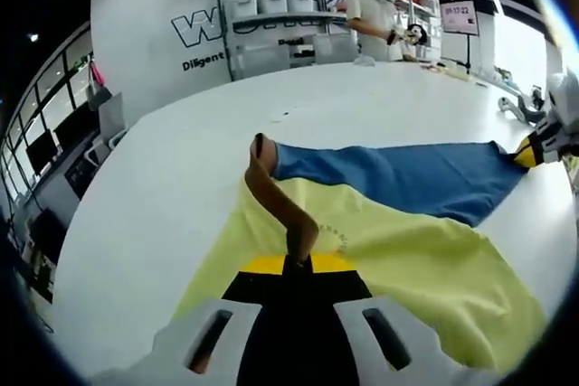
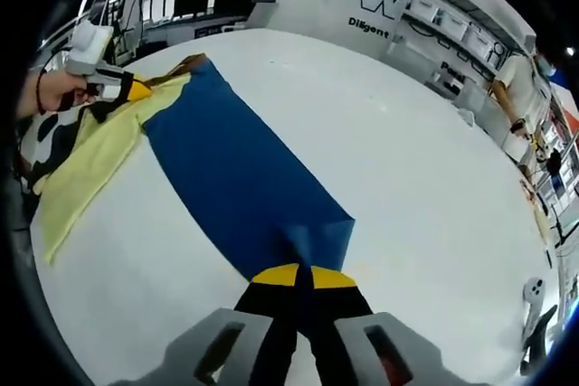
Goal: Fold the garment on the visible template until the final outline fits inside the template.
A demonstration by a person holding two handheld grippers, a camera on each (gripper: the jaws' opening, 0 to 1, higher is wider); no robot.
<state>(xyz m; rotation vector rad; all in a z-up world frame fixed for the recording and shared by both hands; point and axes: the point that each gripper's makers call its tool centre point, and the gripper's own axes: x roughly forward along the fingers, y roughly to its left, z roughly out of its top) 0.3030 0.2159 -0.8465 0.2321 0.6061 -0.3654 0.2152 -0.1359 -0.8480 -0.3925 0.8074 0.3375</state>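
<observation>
A yellow and blue garment [image 1: 398, 250] lies stretched over the white table [image 1: 181, 187]. Its blue part [image 1: 407, 178] runs toward the right, and a brown strip [image 1: 276, 201] rises from the edge nearest me. My left gripper [image 1: 297, 264] is shut on that brown strip where it meets the yellow cloth. My right gripper [image 1: 529, 153] pinches the far tip of the blue part. In the right gripper view, the right gripper [image 2: 303, 276] is shut on the blue end [image 2: 240, 169]. The cloth runs to the left gripper [image 2: 127, 89], which a hand [image 2: 54, 88] holds by the yellow part [image 2: 86, 160].
A person [image 1: 371, 6] stands at the table's far end, beside shelves with bins [image 1: 271, 15]. A white tool [image 1: 520, 110] lies near the table's right edge. Black-and-white patterned cloth [image 2: 36, 146] shows beside the yellow part. The table is bare on both sides of the garment.
</observation>
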